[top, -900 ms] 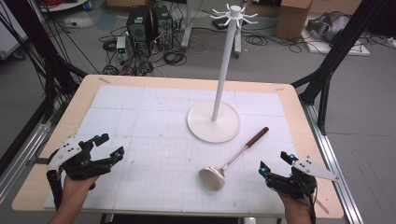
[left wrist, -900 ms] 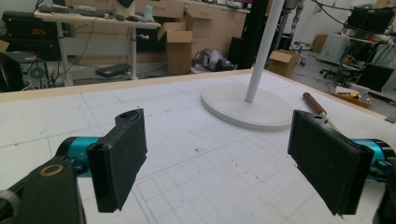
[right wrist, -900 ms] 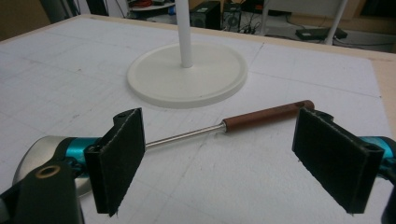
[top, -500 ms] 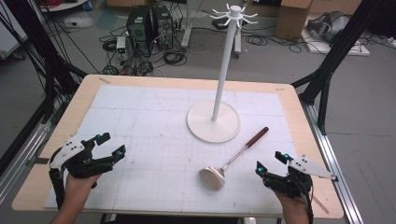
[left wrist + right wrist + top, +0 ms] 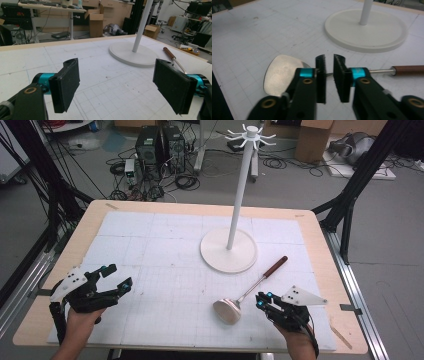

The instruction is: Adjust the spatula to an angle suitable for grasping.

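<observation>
A metal ladle lies on the white mat, its bowl near the front and its brown handle pointing back right. A white hook stand rises behind it. My right gripper hovers just right of the bowl, its jaws drawn to a narrow gap with nothing between them. In the right gripper view the ladle bowl and its thin shaft lie just beyond the gripper. At the front left my left gripper is wide open, empty, and faces the stand base.
The wooden table edge frames the white gridded mat. The stand's tall pole carries a ring of hooks at its top. Boxes, cables and computer gear sit on the floor beyond the table.
My right gripper has moved left toward the ladle's bowl and its jaws have closed to a narrow gap. The left gripper has hardly moved.
</observation>
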### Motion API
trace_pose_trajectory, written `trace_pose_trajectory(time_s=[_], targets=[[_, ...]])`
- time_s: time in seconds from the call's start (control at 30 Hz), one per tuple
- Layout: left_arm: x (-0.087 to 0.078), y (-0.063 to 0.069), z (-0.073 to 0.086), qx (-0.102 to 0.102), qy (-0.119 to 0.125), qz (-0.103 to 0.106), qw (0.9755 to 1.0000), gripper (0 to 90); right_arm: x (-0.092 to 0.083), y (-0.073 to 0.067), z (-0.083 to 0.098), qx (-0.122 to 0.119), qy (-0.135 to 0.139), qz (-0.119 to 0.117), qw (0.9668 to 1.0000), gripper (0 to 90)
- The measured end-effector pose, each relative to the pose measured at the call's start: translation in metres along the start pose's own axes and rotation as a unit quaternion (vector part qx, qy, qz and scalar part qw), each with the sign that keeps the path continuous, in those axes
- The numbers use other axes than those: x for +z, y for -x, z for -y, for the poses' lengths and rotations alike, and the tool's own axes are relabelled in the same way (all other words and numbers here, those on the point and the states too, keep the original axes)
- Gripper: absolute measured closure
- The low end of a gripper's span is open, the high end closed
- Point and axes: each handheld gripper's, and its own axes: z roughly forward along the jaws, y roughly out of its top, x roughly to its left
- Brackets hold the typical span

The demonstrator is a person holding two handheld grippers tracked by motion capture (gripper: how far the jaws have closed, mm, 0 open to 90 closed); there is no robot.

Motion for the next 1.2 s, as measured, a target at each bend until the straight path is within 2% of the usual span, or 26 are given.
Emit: trace_pose_trajectory(time_s=[0.07,0.17,0.33,0.4,0.43,0.53,0.6,1.0,1.2], targets=[[0.001,0.000,0.001,-0.002,-0.001,0.000,1.0000,21.8,0.007,-0.001,0.002,0.002,-0.020,-0.001,0.9998,89.3],[0.002,-0.001,0.001,-0.003,-0.004,0.000,1.0000,21.9,0.021,-0.001,0.005,-0.013,-0.062,-0.010,0.9979,89.3],[0.004,-0.001,0.002,-0.006,-0.008,0.001,0.9999,22.2,0.040,-0.004,0.008,-0.039,-0.112,-0.030,0.9925,89.3],[0.005,-0.001,0.002,-0.006,-0.010,0.001,0.9999,22.3,0.051,-0.006,0.009,-0.046,-0.137,-0.042,0.9886,89.3],[0.005,-0.001,0.002,-0.005,-0.010,0.002,0.9999,22.3,0.051,-0.006,0.009,-0.046,-0.137,-0.042,0.9886,89.3],[0.005,-0.002,0.002,-0.005,-0.011,0.002,0.9999,22.6,0.061,-0.009,0.009,-0.053,-0.155,-0.049,0.9852,89.3],[0.005,-0.002,0.002,-0.008,-0.010,0.002,0.9999,22.7,0.064,-0.009,0.009,-0.054,-0.161,-0.047,0.9844,89.3],[0.007,-0.002,0.002,-0.009,-0.013,0.004,0.9999,23.0,0.075,-0.006,0.006,-0.032,-0.152,-0.039,0.9871,89.3],[0.010,-0.002,0.002,-0.009,-0.015,0.005,0.9998,23.0,0.079,-0.008,0.004,-0.037,-0.150,-0.033,0.9874,89.3]])
